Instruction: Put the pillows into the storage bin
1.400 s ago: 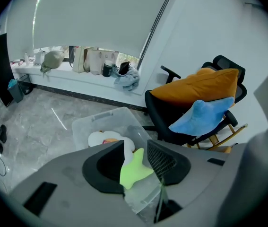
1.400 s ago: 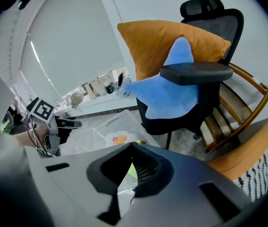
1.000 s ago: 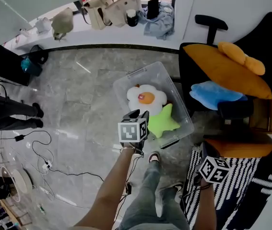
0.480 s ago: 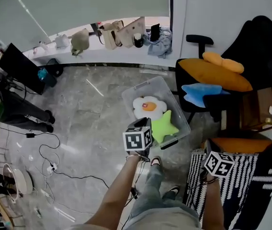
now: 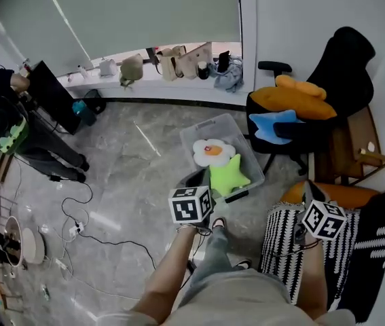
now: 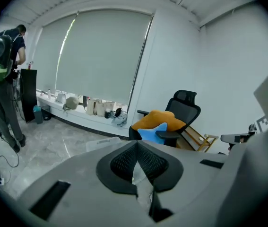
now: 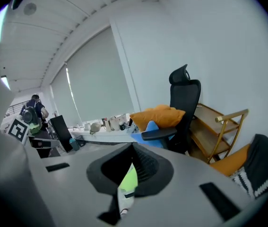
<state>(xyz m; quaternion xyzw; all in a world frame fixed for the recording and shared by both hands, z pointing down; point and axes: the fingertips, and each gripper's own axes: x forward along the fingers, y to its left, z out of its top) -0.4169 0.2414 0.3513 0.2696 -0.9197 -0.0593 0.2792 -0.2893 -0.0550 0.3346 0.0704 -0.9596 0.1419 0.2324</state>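
The clear storage bin (image 5: 252,159) stands on the grey floor with a white egg-flower pillow (image 5: 214,152) and a green star pillow (image 5: 227,175) inside. My left gripper (image 5: 196,179) hovers just short of the bin's near corner; its jaws have just been closing and now meet with nothing between them (image 6: 136,144). My right gripper (image 5: 309,193) is raised at the right, over a striped cushion, jaws together (image 7: 134,148), empty. An orange pillow (image 5: 290,102), a blue star pillow (image 5: 273,124) and a small orange pillow (image 5: 301,85) lie on the black office chair (image 5: 341,60).
A black-and-white striped cushion (image 5: 290,250) and an orange seat (image 5: 338,195) lie under my right hand. A wooden rack (image 5: 358,148) stands by the wall. Cables (image 5: 70,231) trail across the floor at left, near a person (image 5: 5,117). Bags line the window ledge (image 5: 172,63).
Both grippers have risen and drawn back from the bin. The head view has lifted and takes in more of the room. The green star pillow stays in the bin.
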